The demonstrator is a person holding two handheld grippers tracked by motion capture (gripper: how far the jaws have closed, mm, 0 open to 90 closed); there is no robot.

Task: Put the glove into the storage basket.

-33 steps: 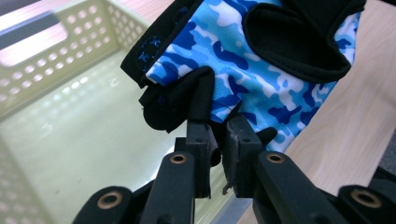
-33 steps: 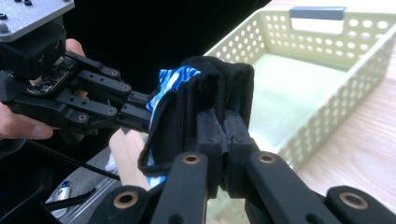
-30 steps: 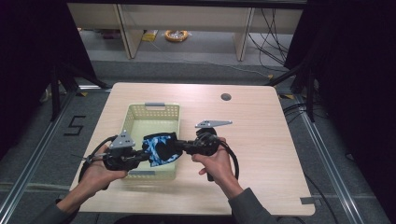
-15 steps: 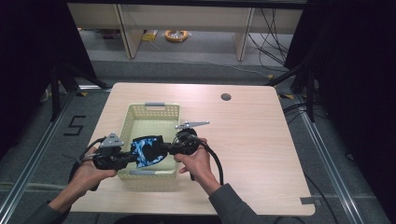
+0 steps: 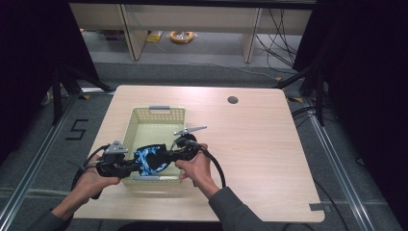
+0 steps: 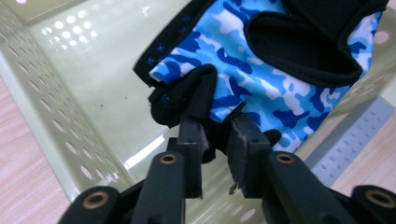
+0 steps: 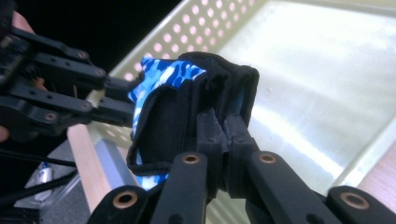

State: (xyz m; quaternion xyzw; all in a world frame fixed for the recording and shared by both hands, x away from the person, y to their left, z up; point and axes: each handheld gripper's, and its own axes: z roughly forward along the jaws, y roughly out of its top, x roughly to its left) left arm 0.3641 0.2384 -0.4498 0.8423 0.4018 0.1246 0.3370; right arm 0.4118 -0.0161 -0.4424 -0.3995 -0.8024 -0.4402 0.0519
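Glove [image 5: 150,160], blue camouflage print, black trim: soft, light, limp fabric held over the near end of the basket [image 5: 159,114]. Our right gripper [image 7: 223,122] pinches its black cuff firmly; our left gripper [image 6: 217,135], jaws just easing apart, loosely flanks a fingertip. We judge hems the best hold.

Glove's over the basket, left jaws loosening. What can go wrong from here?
1. The left gripper jaws have just been opening with the glove edge between them; the right gripper alone carries it, so it may swing.
2. The glove hangs near the basket front wall and could drape over the rim.
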